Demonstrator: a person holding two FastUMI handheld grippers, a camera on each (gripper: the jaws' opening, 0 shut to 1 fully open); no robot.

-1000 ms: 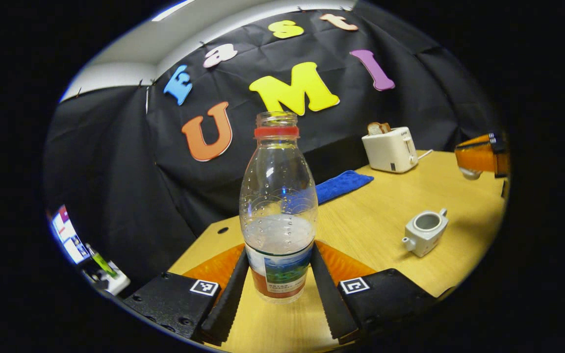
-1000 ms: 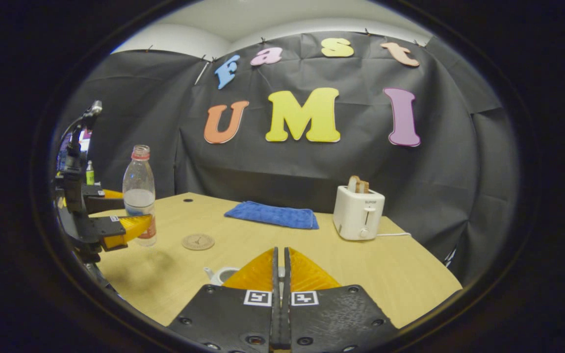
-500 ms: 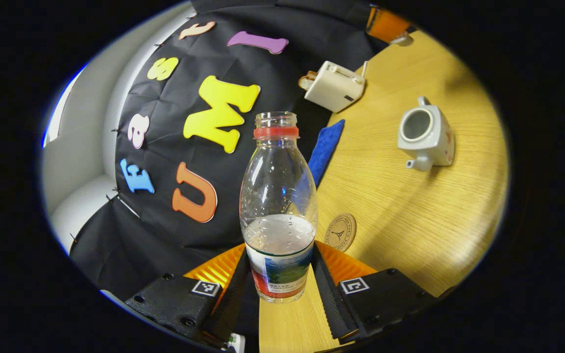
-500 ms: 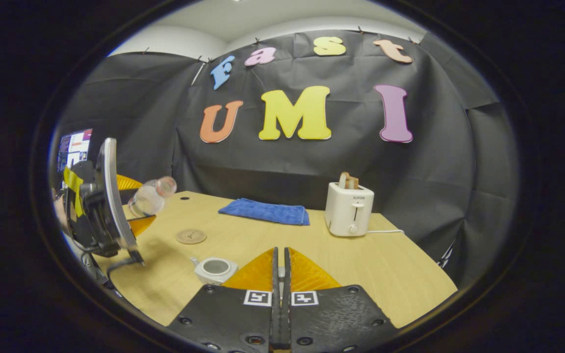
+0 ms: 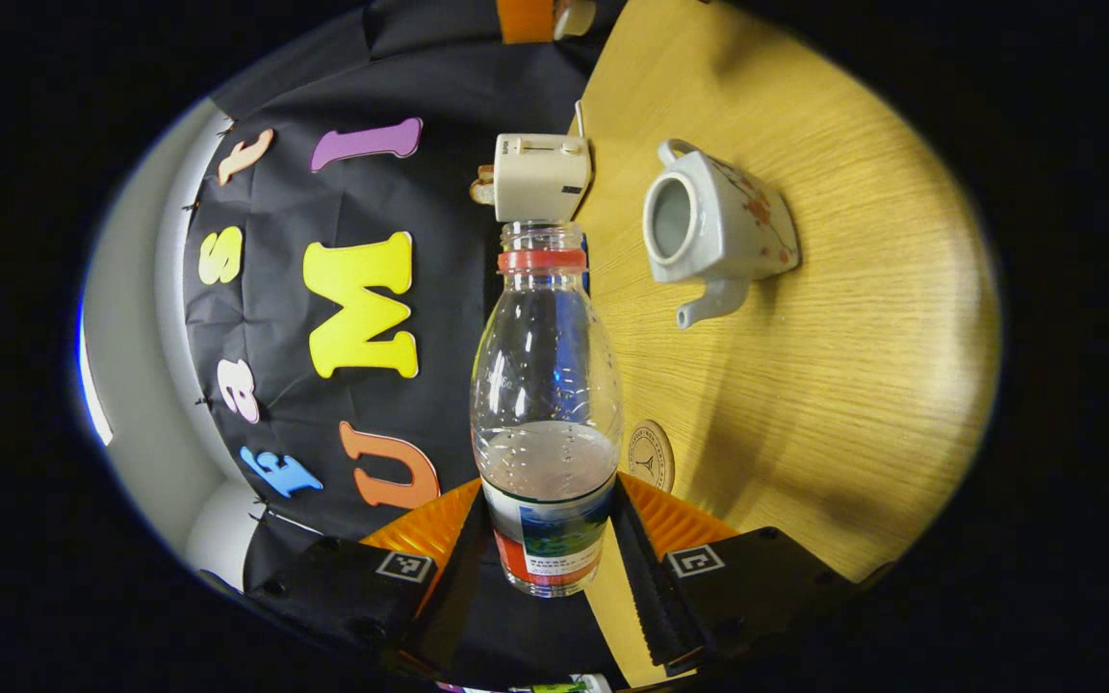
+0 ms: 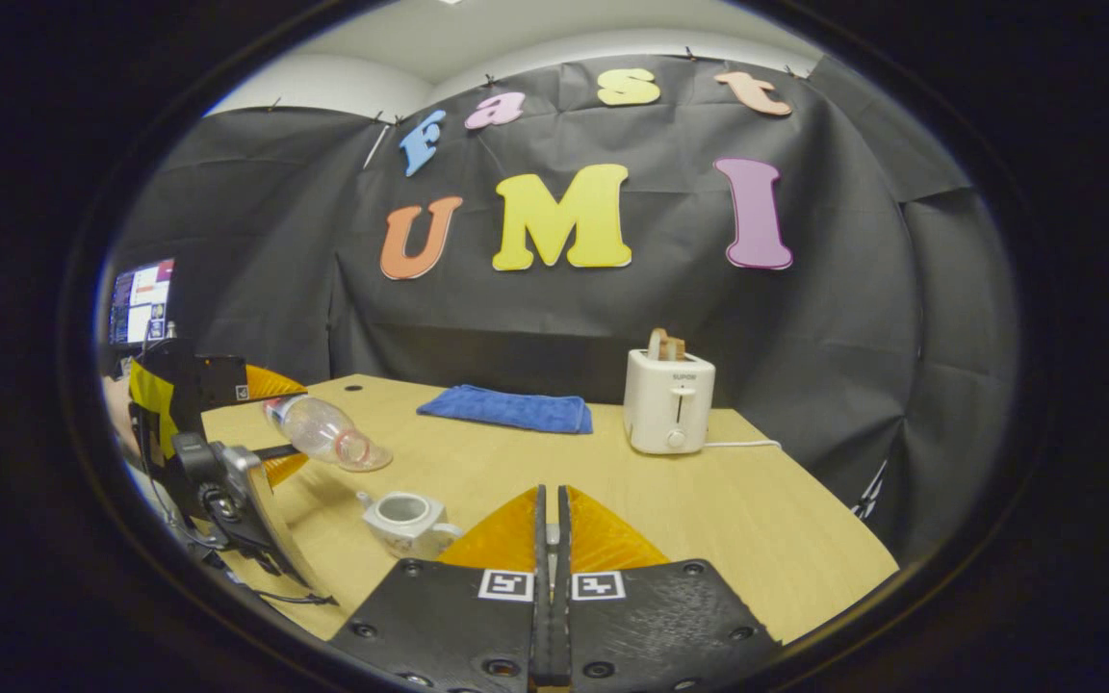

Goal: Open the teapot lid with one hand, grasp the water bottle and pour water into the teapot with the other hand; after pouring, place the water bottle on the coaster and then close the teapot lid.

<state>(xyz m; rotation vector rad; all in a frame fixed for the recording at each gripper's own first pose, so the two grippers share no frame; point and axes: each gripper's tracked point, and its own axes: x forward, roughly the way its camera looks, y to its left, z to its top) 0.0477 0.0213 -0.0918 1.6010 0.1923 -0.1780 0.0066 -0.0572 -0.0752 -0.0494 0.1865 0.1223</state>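
Left gripper view: left gripper (image 5: 549, 539) pinches the water bottle (image 5: 547, 404) at its labelled lower part, both fingers pressed on its sides. Bottle uncapped, tipped sideways over the wooden table (image 5: 834, 404). Lidless white teapot (image 5: 713, 231) ahead and right of the bottle mouth; round coaster (image 5: 651, 454) just right of the bottle's base. White toaster (image 5: 540, 176) beyond the bottle mouth.

Right gripper view: right gripper (image 6: 549, 520) fingers pressed together; whether they hold the lid, cannot tell. Teapot (image 6: 407, 520) just ahead-left of the fingertips, open. Far left, left gripper (image 6: 266, 423) holds the water bottle (image 6: 328, 445) tilted, mouth above the teapot. Blue cloth (image 6: 506, 408) and toaster (image 6: 667, 401) farther ahead.
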